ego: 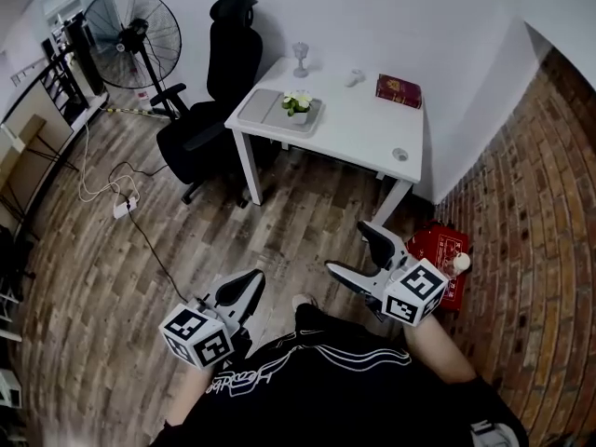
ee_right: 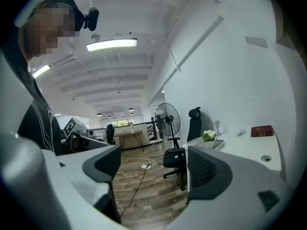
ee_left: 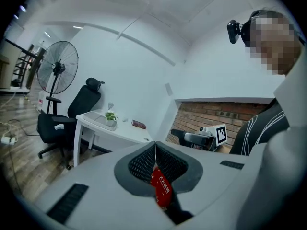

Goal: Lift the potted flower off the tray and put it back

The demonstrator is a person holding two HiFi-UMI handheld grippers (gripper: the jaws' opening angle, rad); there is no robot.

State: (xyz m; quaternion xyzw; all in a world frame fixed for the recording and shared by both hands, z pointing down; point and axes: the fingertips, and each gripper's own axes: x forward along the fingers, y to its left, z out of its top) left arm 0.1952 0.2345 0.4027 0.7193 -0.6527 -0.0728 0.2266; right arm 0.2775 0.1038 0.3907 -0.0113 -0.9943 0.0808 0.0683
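Potted flower (ego: 297, 103): found standing on its tray (ego: 264, 110) near the left end of the white table (ego: 363, 128), untouched. The approach stage is judged to be in hand; no lift has been begun. Left gripper (ego: 251, 280): jaws together, nothing clamped. Right gripper (ego: 346, 247): jaws wide apart, empty. Both are held over the floor, well apart from the pot. Next, the table must be closed on and open jaws brought around the pot.
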